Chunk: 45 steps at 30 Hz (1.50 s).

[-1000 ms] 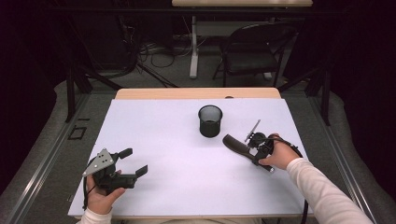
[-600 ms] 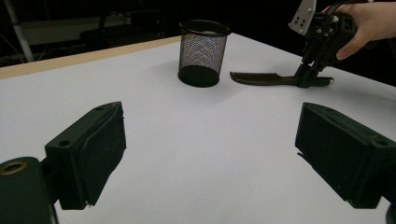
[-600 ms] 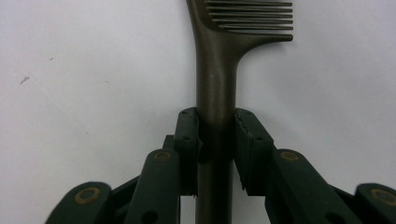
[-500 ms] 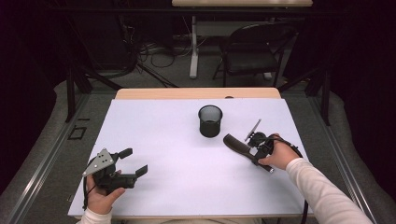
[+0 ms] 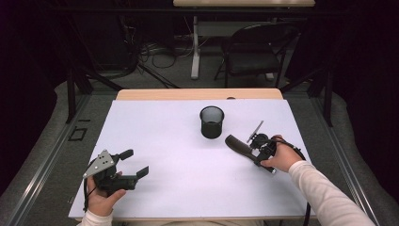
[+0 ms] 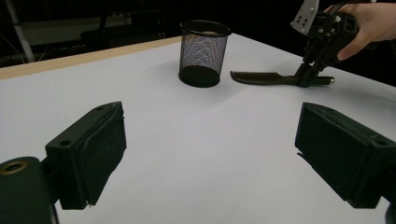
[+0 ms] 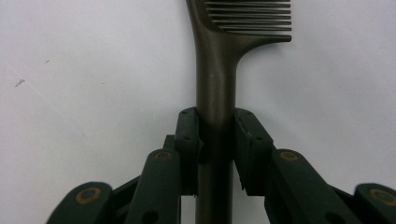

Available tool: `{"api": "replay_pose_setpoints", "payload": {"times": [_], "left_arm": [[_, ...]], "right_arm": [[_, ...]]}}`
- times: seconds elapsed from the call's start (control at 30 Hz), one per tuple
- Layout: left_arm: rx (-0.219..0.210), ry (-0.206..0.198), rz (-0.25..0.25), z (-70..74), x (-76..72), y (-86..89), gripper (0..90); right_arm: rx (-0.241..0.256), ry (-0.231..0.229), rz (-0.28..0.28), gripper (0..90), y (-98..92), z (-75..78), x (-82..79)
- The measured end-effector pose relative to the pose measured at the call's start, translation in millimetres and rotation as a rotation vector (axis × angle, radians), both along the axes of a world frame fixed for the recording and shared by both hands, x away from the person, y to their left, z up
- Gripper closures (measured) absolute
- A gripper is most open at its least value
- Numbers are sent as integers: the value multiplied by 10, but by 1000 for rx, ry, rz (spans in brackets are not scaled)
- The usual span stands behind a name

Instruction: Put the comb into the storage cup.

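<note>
A dark comb [image 5: 237, 144] lies on the white table right of centre, its toothed end toward the black mesh cup [image 5: 211, 122]. My right gripper [image 5: 256, 149] is shut on the comb's handle [image 7: 215, 116], one jaw pressed against each side of it. In the left gripper view the comb [image 6: 261, 78] lies flat on the table beside the mesh cup [image 6: 203, 53], with the right gripper [image 6: 310, 77] at its handle end. My left gripper [image 5: 134, 164] rests at the front left, jaws wide apart and nothing between them [image 6: 205, 158].
The white table sheet [image 5: 174, 141] has a wooden strip along its far edge [image 5: 197, 94]. A black chair [image 5: 256, 52] and a table leg [image 5: 195, 47] stand on the floor beyond. Cables trail from both grippers.
</note>
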State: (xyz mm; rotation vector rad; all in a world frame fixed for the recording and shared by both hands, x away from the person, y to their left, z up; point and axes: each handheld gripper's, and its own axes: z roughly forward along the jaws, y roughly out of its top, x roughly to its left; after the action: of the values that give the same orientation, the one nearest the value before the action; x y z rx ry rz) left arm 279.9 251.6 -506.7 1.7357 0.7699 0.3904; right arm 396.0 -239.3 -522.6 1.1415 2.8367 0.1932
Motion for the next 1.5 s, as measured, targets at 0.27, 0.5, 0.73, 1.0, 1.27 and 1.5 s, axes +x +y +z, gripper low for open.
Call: {"api": "replay_pose_setpoints", "payload": {"times": [0.27, 0.5, 0.73, 1.0, 1.27, 1.5], "left_arm": [[1, 0, 1, -2, 0, -5, 89], [2, -1, 0, -1, -1, -5, 89], [-11, 7, 2, -2, 2, 3, 100], [-12, 10, -4, -5, 9, -2, 100], [-22, 12, 1, -4, 8, 9, 105], [-12, 9, 1, -4, 5, 0, 105]], "right_arm": [[19, -20, 14, 729, -11, 41, -25], [58, -62, 4, 729, -24, 102, -82], [88, -101, -1, 729, -50, 193, -139], [105, -136, 6, 729, -39, 246, -201], [122, -179, 0, 729, -31, 319, -235], [138, -239, 21, 729, -17, 397, -277]]}}
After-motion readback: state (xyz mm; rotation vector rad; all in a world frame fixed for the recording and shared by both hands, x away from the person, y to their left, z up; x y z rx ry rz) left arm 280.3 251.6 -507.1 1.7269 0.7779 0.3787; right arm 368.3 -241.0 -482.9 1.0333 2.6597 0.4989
